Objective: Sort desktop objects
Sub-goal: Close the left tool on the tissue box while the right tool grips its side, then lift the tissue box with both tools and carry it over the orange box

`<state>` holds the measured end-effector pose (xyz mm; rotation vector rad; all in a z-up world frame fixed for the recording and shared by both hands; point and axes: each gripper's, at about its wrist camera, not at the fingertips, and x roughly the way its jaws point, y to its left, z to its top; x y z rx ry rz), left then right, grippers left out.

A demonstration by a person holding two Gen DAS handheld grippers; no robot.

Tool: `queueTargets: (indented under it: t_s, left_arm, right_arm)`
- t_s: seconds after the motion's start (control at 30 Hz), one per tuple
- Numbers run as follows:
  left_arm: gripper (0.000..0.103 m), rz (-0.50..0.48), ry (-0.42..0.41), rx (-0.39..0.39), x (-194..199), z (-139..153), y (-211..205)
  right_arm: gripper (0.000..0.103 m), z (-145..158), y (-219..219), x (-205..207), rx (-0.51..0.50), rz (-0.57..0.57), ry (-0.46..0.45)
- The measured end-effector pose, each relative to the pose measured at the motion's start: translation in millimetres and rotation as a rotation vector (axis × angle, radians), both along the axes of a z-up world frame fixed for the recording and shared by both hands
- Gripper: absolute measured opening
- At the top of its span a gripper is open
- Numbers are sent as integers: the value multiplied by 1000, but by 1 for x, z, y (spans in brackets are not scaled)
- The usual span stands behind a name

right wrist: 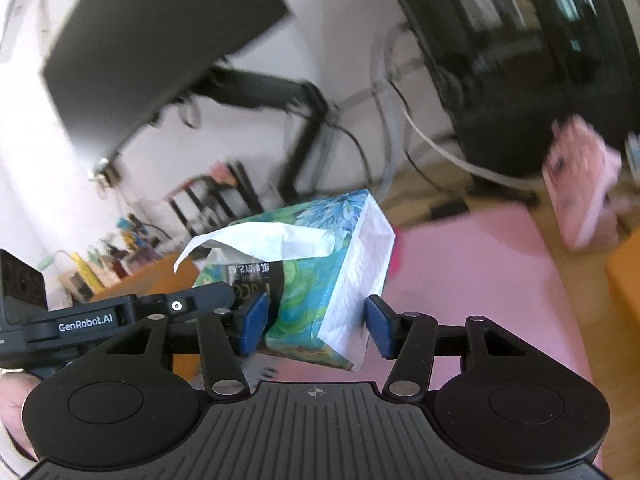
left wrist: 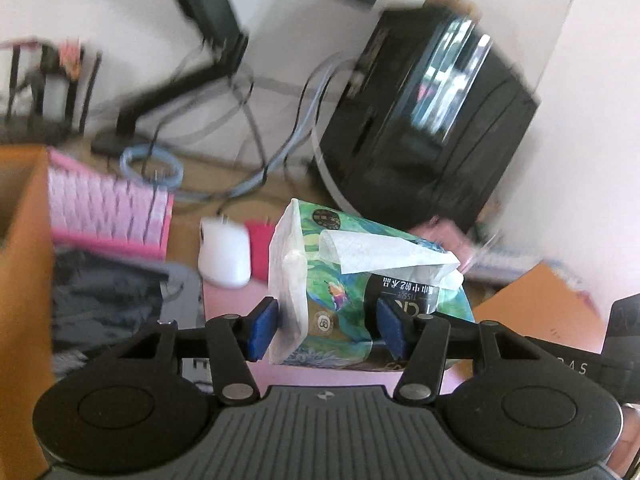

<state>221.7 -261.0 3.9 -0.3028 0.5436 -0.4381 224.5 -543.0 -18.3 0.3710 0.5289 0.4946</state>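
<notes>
Between both grippers hung the tissue pack [left wrist: 348, 292], clear of the pink mat [left wrist: 320, 376], long axis running left to right. Left gripper [left wrist: 326, 330] pinched its left end, right gripper [right wrist: 316, 330] its right end. Readable: "TISSUE" on the pack, "GenRobot.AI" on the left gripper.

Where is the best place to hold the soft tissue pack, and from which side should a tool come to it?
Grip the tissue pack across its short ends, one tool at each end, coming in level from the sides. The loose tissue sticks out of the top face, so a grip from above would crush it. The left tool and right tool already clamp opposite ends this way.
</notes>
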Motion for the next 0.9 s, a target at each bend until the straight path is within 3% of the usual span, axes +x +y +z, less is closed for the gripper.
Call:
queueTargets:
  t_s: [0.2, 0.43, 0.63, 0.9]
  left_arm:
    - [54, 36, -176, -16, -52, 40, 38]
    - [54, 157, -277, 13, -104, 62, 112]
    - [54, 321, -262, 68, -126, 59, 177]
    - [54, 452, -143, 114, -137, 37, 240]
  right_arm:
    - [57, 55, 31, -39, -13, 67, -135]
    - [57, 89, 109, -52, -37, 227, -204]
    - [57, 92, 203, -39, -60, 390, -174]
    - [57, 68, 306, -25, -148, 552, -64]
